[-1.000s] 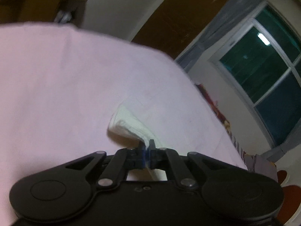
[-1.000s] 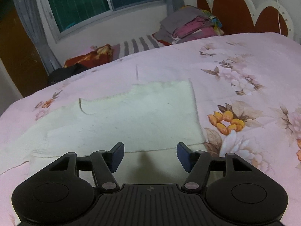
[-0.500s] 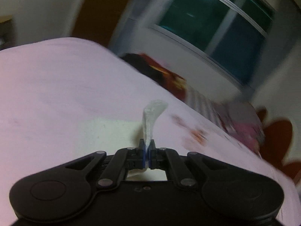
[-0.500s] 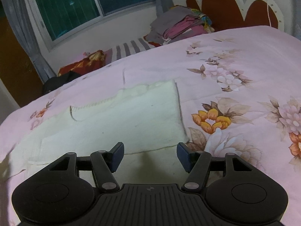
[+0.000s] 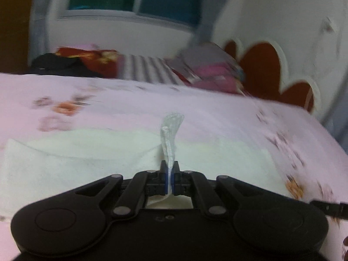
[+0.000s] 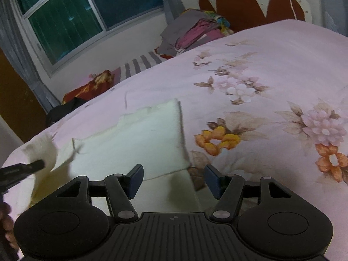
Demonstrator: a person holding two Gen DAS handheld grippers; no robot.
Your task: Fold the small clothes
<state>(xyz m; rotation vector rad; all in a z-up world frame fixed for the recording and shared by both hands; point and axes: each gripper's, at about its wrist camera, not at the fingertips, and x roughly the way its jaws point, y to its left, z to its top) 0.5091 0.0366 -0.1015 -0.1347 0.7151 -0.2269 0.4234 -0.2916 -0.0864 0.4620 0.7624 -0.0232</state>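
Left gripper [image 5: 169, 175] fingers clamp a blurred fold of the cream garment [image 6: 139, 143]; right gripper [image 6: 174, 179] fingers apart.

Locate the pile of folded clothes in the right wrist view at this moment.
The pile of folded clothes sits top centre, at the far end of the bed, just left of the red headboard and right of the window.

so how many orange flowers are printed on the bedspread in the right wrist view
2: one orange flower just right of the cream garment, another near the right edge. More may be hidden.
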